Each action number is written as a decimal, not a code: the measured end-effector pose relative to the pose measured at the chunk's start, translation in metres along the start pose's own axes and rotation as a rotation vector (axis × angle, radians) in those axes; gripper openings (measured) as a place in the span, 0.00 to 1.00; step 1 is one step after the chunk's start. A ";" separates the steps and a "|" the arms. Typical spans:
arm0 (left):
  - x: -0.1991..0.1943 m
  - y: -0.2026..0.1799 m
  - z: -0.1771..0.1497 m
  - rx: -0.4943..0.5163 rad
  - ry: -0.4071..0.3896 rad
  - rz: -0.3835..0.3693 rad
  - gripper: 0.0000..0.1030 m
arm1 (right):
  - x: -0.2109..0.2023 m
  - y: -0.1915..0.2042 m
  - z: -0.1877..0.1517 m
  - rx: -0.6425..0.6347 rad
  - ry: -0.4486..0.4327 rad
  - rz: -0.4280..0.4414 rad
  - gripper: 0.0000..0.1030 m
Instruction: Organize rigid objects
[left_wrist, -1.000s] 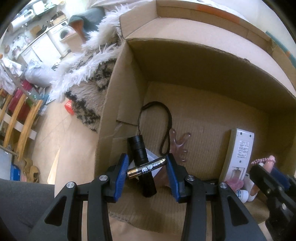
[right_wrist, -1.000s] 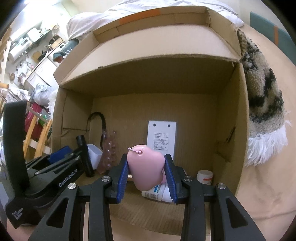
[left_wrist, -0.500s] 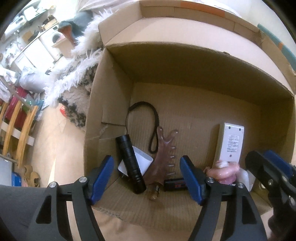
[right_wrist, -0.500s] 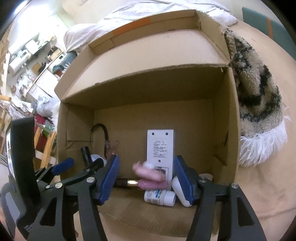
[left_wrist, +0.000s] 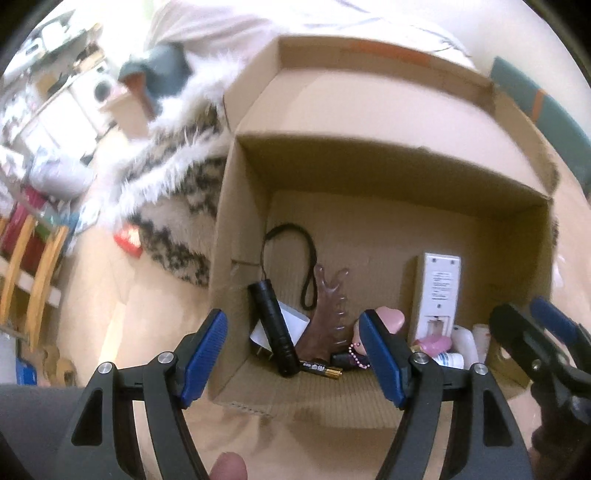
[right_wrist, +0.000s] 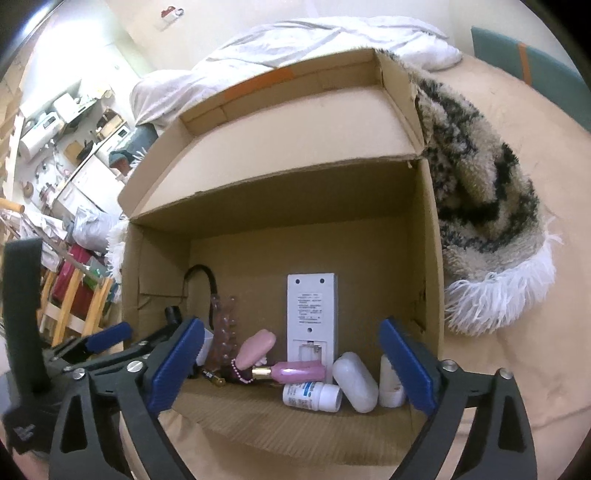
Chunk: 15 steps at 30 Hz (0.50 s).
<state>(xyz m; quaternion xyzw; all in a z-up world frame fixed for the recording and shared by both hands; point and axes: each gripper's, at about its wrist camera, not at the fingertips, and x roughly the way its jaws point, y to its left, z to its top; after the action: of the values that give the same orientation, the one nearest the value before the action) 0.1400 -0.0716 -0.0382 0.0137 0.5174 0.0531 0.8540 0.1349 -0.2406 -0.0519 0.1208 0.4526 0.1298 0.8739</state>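
An open cardboard box lies on its side. On its floor lie a gold and black battery, a black flashlight, a translucent comb, a pink charm with a bead chain and a white remote. My left gripper hangs open before the box mouth, above the battery, holding nothing. My right gripper is off to the right with its jaws opening wide. Nothing is between them, and the charm lies beyond.
A pink tube, a pill bottle and a white oval case lie at the box's right. A shaggy rug drapes behind the box. Wooden chair rails stand far left. A person's fingertip shows below.
The left gripper let go of the battery and the right let go of the pink charm. Both now lie in the box. Both grippers opened and drew up and back.
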 end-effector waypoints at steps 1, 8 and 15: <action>-0.004 0.001 -0.001 0.008 -0.009 0.000 0.69 | -0.004 0.002 -0.002 -0.003 -0.009 0.001 1.00; -0.037 0.017 -0.015 0.064 -0.064 -0.006 0.69 | -0.029 0.005 -0.018 0.011 -0.049 -0.021 1.00; -0.056 0.039 -0.039 0.080 -0.071 -0.086 0.70 | -0.047 0.015 -0.043 0.011 -0.050 -0.052 1.00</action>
<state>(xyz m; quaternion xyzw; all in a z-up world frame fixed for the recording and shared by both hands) 0.0769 -0.0398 -0.0037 0.0275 0.4885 -0.0047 0.8721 0.0723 -0.2385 -0.0356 0.1173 0.4343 0.1016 0.8873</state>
